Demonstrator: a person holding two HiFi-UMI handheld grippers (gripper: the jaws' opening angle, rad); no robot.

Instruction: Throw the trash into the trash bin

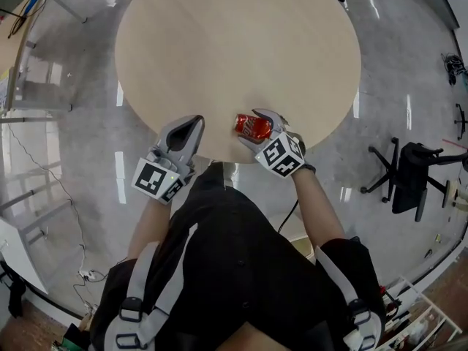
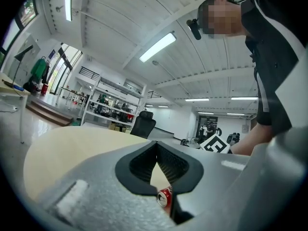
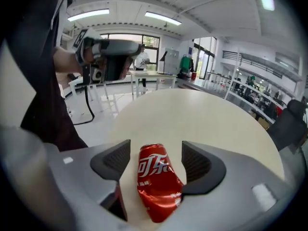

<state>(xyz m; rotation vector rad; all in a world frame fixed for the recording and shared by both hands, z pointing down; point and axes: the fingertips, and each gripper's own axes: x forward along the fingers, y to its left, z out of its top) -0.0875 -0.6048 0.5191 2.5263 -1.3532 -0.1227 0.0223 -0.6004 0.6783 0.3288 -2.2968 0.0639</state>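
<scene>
A crushed red drink can [image 1: 252, 126] lies on its side on the round pale wooden table [image 1: 234, 42], close to the near edge. My right gripper [image 1: 259, 129] points down at the can, jaws open, one on each side of it. In the right gripper view the can [image 3: 158, 182] fills the gap between the black pads [image 3: 115, 160], which do not press on it. My left gripper [image 1: 194, 121] hovers level at the table's near edge, left of the can, shut and empty. In the left gripper view the can [image 2: 164, 196] peeks from behind the closed jaws.
A black office chair [image 1: 409, 174] stands on the glossy grey floor to the right of the table. A white wire rack [image 1: 417, 313] is at the lower right. Far across the room are shelving units [image 2: 110, 112] and desks [image 3: 154, 76].
</scene>
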